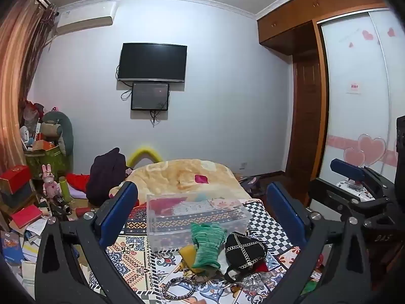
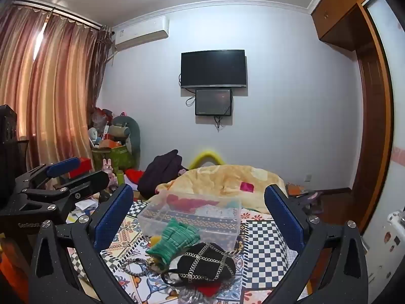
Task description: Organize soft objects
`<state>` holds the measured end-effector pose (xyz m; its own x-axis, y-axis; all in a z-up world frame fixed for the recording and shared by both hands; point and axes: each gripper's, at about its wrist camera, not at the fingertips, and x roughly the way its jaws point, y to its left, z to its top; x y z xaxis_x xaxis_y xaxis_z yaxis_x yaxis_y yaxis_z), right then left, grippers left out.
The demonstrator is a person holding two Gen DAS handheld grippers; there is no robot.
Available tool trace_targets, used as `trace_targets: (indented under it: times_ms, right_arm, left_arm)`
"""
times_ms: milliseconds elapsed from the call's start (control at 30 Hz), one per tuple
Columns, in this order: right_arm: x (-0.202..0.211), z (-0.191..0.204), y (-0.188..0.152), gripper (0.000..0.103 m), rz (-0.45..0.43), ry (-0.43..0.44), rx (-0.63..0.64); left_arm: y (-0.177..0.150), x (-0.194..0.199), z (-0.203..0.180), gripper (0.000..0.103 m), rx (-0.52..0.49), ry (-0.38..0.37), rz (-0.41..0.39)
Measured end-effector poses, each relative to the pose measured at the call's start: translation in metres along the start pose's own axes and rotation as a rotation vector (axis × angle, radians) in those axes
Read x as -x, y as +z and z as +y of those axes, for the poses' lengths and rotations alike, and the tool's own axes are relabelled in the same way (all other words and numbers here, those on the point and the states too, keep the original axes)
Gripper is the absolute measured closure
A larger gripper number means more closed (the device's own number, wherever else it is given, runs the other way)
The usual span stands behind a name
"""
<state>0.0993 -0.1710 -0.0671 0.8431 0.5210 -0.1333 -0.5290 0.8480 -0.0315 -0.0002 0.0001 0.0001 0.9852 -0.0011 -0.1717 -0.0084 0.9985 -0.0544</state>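
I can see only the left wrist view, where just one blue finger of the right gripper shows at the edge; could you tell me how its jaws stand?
Observer: The right gripper is wide open with nothing between its fingers. The green knit piece and the black bag lie on the bed just ahead of it.
Operator: Thank you. My view catches only a strip of curtain on the left; is the window covered?
Observer: Yes, the curtains are drawn right across it, with light glowing through the fabric.
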Motion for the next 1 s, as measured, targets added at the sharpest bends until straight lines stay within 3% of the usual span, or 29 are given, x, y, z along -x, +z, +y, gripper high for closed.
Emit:
trace_targets:
  times_ms: [233, 333, 1000]
  right_arm:
    - [-0.002, -0.002, 0.001, 0.0, 0.005, 0.009, -0.017]
    - [0.002, -0.004, -0.002, 0.0, -0.005, 0.007, -0.019]
    - [0.006, -0.006, 0.003, 0.0, 0.003, 0.008, -0.04]
  left_arm:
    - [-0.001, -0.003, -0.005, 0.0, -0.039, 0.032, -0.005]
    - [-0.002, 0.001, -0.006, 0.0, -0.034, 0.003, -0.016]
    - [-0.002, 0.0, -0.004, 0.0, -0.031, 0.004, -0.01]
